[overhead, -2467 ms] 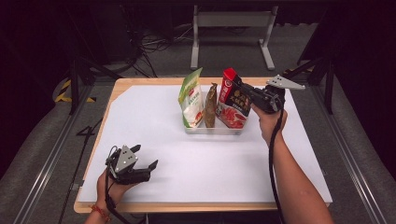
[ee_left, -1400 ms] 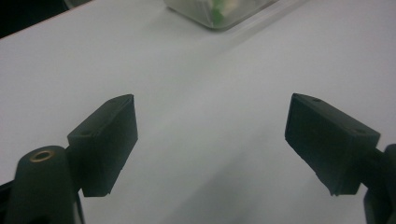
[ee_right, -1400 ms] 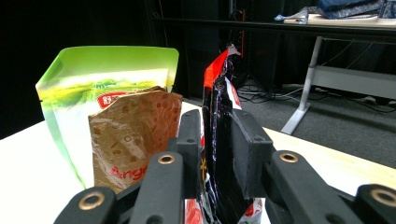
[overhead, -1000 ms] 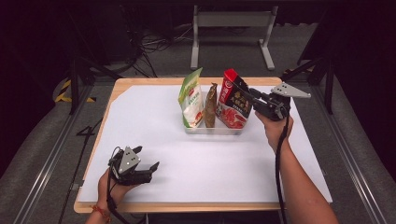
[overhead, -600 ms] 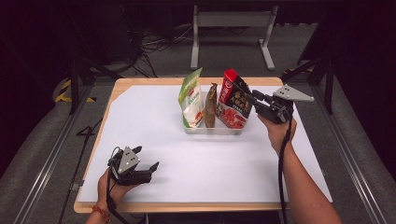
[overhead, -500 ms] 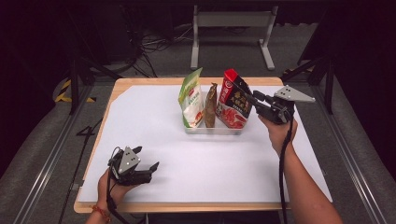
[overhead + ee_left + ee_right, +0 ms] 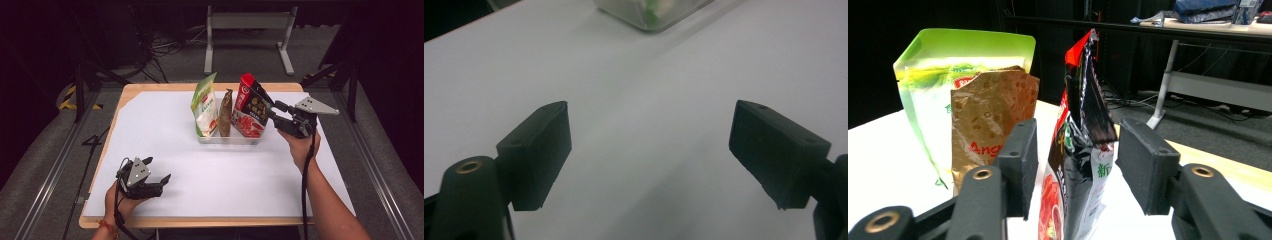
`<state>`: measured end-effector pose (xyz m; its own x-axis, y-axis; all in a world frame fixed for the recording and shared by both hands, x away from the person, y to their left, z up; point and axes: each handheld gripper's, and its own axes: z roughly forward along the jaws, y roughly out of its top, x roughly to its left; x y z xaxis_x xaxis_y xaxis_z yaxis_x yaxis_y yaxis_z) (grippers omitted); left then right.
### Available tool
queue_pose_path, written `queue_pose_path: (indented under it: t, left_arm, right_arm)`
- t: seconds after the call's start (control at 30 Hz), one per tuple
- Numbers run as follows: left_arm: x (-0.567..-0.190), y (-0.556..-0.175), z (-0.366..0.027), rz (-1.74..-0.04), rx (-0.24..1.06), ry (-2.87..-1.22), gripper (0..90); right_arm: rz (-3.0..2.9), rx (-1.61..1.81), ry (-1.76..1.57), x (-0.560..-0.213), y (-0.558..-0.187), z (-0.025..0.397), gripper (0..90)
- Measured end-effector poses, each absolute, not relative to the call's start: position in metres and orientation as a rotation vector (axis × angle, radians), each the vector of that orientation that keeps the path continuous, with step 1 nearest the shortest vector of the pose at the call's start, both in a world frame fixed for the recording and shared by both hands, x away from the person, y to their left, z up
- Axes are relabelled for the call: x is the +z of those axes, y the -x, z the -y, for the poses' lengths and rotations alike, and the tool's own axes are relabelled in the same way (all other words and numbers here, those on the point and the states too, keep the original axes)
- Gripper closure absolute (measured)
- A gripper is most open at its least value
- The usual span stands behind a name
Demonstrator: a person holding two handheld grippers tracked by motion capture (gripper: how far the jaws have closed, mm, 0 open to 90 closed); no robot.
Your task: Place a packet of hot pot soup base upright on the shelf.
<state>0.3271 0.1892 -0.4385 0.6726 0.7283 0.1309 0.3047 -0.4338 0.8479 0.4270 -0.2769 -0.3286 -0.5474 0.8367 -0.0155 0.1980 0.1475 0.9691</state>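
Change since earlier: right gripper (image 7: 272, 111) has drawn back to the right, away from the bags; left gripper (image 7: 162, 180) has stayed put.
Right gripper: jaws parted, one on each side of the red-and-black bag (image 7: 1075, 165), neither pad pressing it; nothing gripped.
Left gripper: jaws wide apart over bare white table cover (image 7: 649, 130), holding nothing, near the front-left edge.
Red-and-black bag: upright at the right end of the clear tray (image 7: 227, 140), leaning right.
Neighbours: brown bag (image 7: 226, 112) in the middle, green bag (image 7: 205, 105) at the left end.
Tray: mid-table, toward the far side.
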Motion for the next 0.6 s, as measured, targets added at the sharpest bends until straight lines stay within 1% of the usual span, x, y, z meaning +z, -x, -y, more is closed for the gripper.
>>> queue_pose_path:
  t: [0.07,0.1,0.17,0.23,0.3,0.6]
  left_arm:
    - [-0.439,-0.327,-0.188,-0.802,0.623,-2.023,17.9]
    - [-0.439,-0.327,-0.188,-0.798,0.622,-2.024,17.9]
    - [-0.439,-0.327,-0.188,-0.8,0.621,-2.027,17.9]
    - [-0.439,-0.327,-0.188,-0.795,0.621,-2.035,17.9]
    - [-0.439,-0.326,-0.188,-0.795,0.635,-2.028,17.9]
    - [-0.439,-0.327,-0.187,-0.782,0.636,-2.04,17.6]
  right_arm:
    - [-1.854,1.428,-0.978,-0.33,-0.425,0.277,47.6]
    - [-1.86,1.422,-0.976,-0.33,-0.424,0.277,45.2]
    - [-1.861,1.409,-0.967,-0.331,-0.424,0.277,44.5]
    - [-1.878,1.398,-0.955,-0.333,-0.423,0.276,40.9]
    - [-1.89,1.386,-0.948,-0.335,-0.422,0.276,40.5]
    - [-1.932,1.304,-0.889,-0.343,-0.415,0.277,30.8]
